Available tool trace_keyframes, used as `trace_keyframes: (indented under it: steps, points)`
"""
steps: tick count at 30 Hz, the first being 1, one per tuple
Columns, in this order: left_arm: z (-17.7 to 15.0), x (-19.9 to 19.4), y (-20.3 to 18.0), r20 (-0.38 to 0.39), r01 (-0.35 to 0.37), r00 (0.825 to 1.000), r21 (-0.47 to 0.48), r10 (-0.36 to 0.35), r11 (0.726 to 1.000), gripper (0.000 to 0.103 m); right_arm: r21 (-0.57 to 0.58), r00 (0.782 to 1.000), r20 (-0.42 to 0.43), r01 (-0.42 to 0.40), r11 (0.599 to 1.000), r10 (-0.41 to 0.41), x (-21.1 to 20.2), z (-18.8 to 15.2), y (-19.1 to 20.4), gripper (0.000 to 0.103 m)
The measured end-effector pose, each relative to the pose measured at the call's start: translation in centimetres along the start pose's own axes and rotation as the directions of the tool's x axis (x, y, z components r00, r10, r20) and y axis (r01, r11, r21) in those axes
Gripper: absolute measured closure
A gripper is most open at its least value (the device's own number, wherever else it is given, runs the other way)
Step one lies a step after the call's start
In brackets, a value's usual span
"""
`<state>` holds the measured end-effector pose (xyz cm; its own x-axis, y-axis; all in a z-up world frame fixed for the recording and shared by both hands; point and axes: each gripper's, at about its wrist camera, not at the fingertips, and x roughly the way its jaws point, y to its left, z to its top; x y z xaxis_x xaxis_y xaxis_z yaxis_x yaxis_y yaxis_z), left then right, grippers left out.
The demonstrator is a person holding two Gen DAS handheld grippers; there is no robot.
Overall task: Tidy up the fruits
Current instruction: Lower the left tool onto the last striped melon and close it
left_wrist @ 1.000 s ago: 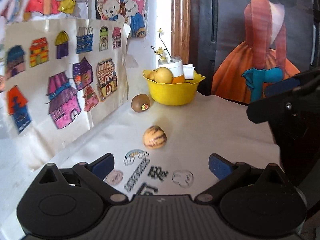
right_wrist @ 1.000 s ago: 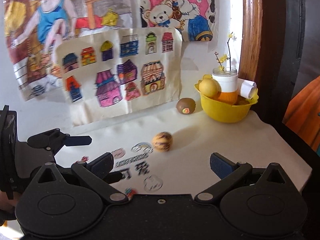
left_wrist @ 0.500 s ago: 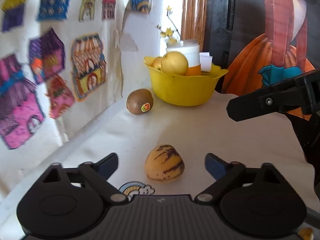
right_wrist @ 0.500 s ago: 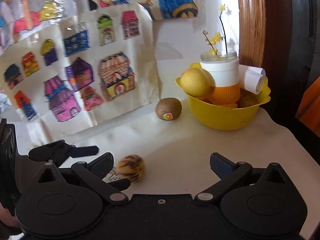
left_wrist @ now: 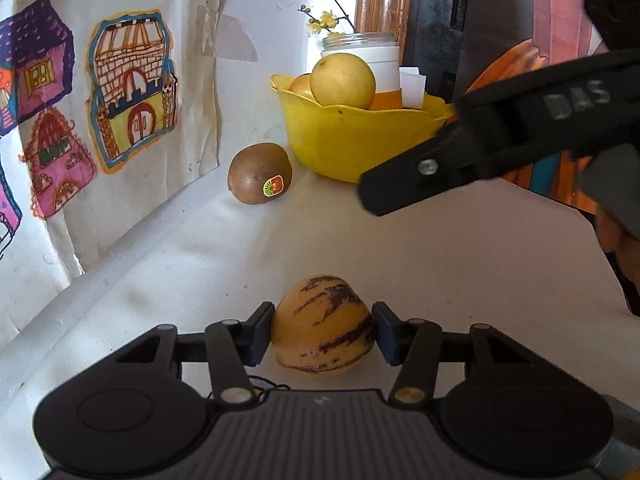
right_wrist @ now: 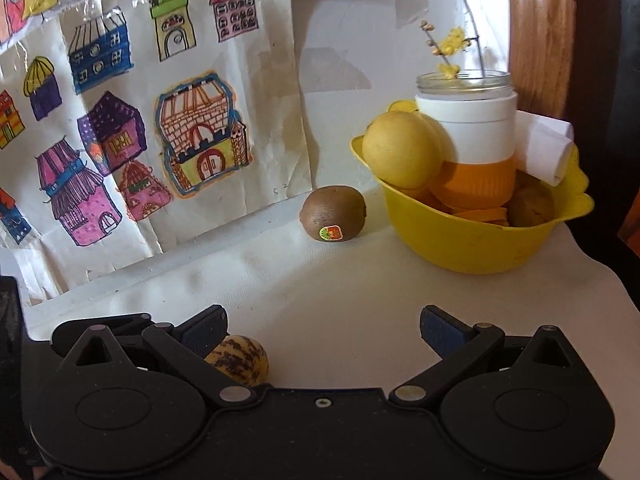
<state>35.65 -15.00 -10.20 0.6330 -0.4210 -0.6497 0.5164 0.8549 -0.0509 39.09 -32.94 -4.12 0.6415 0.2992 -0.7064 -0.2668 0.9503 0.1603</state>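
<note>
A yellow fruit with purple stripes [left_wrist: 323, 326] rests on the white table, and my left gripper [left_wrist: 323, 334] is shut on it, pads touching both sides. The fruit also shows in the right wrist view [right_wrist: 240, 358], low left behind my right gripper's left finger. A brown kiwi with a sticker [left_wrist: 260, 179] [right_wrist: 333, 218] lies by the wall. A yellow bowl [left_wrist: 352, 140] [right_wrist: 472, 248] behind it holds a yellow round fruit [left_wrist: 343, 80] [right_wrist: 402, 156] and other fruit. My right gripper [right_wrist: 324, 330] is open and empty above the table.
A white and orange jar [right_wrist: 468, 148] with a flower twig and a rolled paper [right_wrist: 544, 152] stand in the bowl. Children's drawings [right_wrist: 140, 120] hang on the left wall. The right gripper's finger [left_wrist: 480, 148] crosses the left wrist view. The table edge [right_wrist: 616, 280] runs at the right.
My left gripper moved forward around the striped fruit and closed on it. My right gripper moved forward towards the kiwi and bowl and stayed open.
</note>
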Motion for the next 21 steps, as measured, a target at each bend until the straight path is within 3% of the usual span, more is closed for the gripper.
trace_keyframes:
  steps: [12,21]
  points:
    - [-1.6,-3.7,2.2,0.001,0.03,1.0,-0.006,-0.03,1.0,0.047,-0.071,1.0,-0.004,-0.003,0.997,0.003,7.2,3.0,1.6,0.002]
    - [-2.4,-4.5,4.3,0.009,0.034,0.999,-0.041,-0.034,0.999,0.047,-0.008,0.994,0.066,0.09,0.996,-0.089,12.2,3.7,2.1,0.007]
